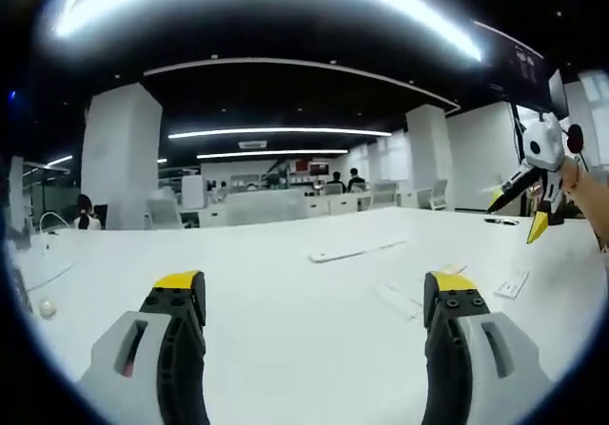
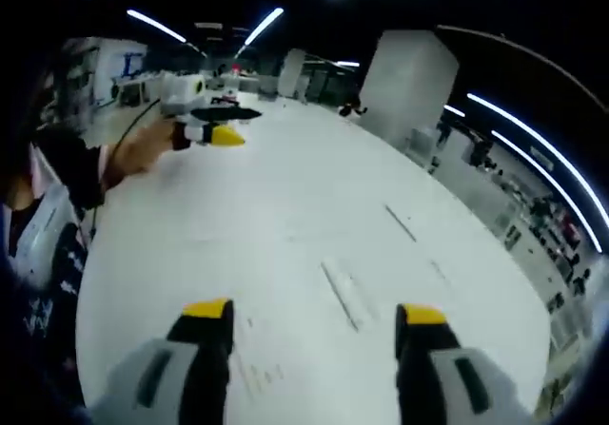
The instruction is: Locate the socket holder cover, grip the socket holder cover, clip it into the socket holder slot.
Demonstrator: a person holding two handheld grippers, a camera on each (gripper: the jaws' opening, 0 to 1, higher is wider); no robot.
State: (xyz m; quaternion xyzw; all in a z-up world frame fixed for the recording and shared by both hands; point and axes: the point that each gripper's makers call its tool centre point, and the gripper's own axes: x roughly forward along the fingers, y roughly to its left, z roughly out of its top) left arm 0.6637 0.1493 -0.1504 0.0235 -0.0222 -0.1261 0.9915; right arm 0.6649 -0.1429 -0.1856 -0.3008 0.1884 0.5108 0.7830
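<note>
Hovering tongs (image 1: pixel 314 301) (jaws apart) over bare table (image 1: pixel 285 349)

Small white parts (image 1: pixel 512 283) on table (image 1: pixel 285 282), too blurred to identify.

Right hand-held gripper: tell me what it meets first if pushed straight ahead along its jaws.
Probably the long white strip lying on the white table, just ahead of the open right hand-held gripper. Depth is hard to judge, and it may pass above it.

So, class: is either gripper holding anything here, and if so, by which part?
Nothing is held. The left gripper and the right gripper are both open above the white table, with only bare tabletop between their jaws.
</note>
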